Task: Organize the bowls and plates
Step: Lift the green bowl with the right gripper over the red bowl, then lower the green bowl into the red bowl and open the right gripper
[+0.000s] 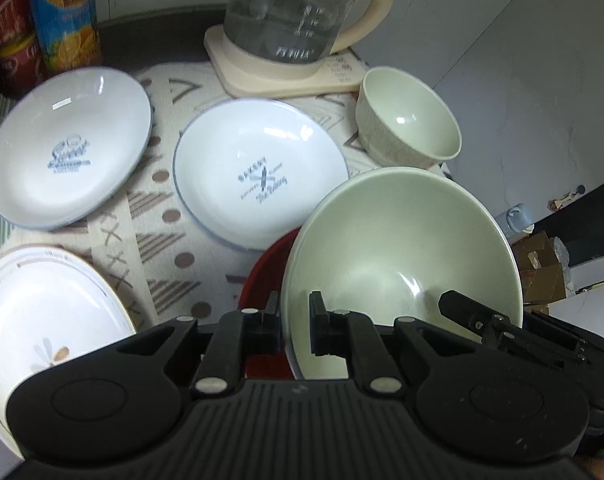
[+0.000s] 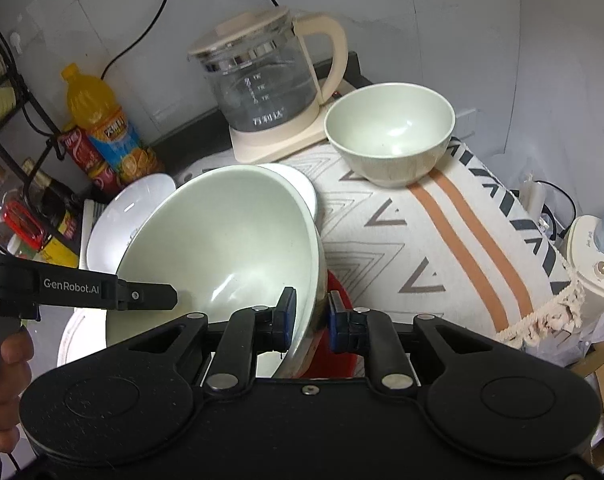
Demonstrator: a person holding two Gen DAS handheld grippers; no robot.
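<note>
Both left gripper and right gripper jaws pinch the large green bowl rim, tilted; red plate beneath.

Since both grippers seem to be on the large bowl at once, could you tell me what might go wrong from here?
1. The large green bowl is tilted, pinched only at its rim by the left gripper and the right gripper; it could slip.
2. If it drops, it may strike the red dish below or the nearby white plate.
</note>
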